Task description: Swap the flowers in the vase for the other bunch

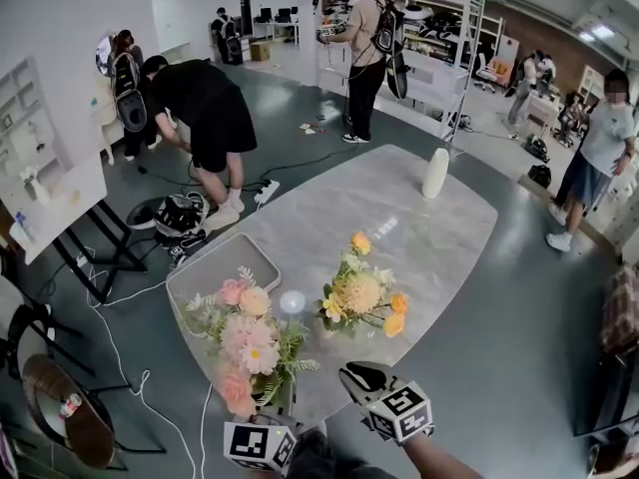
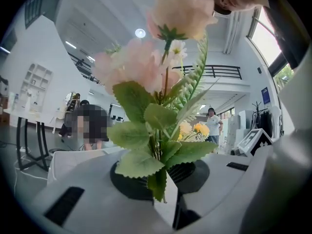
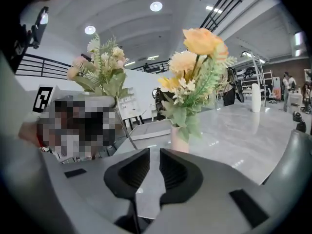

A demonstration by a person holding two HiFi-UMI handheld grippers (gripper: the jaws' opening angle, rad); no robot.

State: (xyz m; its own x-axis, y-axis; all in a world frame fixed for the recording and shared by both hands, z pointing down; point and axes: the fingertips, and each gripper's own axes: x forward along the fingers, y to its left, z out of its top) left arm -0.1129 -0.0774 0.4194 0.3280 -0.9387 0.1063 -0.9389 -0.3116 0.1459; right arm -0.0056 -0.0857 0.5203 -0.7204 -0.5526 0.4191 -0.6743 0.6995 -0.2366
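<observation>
My left gripper (image 1: pixel 274 412) (image 2: pixel 163 182) is shut on the stems of a pink bunch of flowers (image 1: pixel 245 339) (image 2: pixel 155 62) and holds it upright over the near left corner of the table. The yellow bunch (image 1: pixel 361 292) (image 3: pixel 194 74) stands in a small pink vase (image 3: pixel 179 138) on the grey marble table (image 1: pixel 429 238), just ahead of my right gripper (image 1: pixel 351 372) (image 3: pixel 154 165). Its jaws stand almost together with a narrow slit, nothing between them, short of the vase. The pink bunch (image 3: pixel 100 69) also shows at the left of the right gripper view.
A tall white bottle-shaped vase (image 1: pixel 435 173) (image 3: pixel 255 97) stands at the table's far end. A flat grey tray (image 1: pixel 225 262) lies at the left edge. Several people stand or bend around the room. Cables (image 1: pixel 120 357) and a round stool (image 1: pixel 65 422) are on the floor at left.
</observation>
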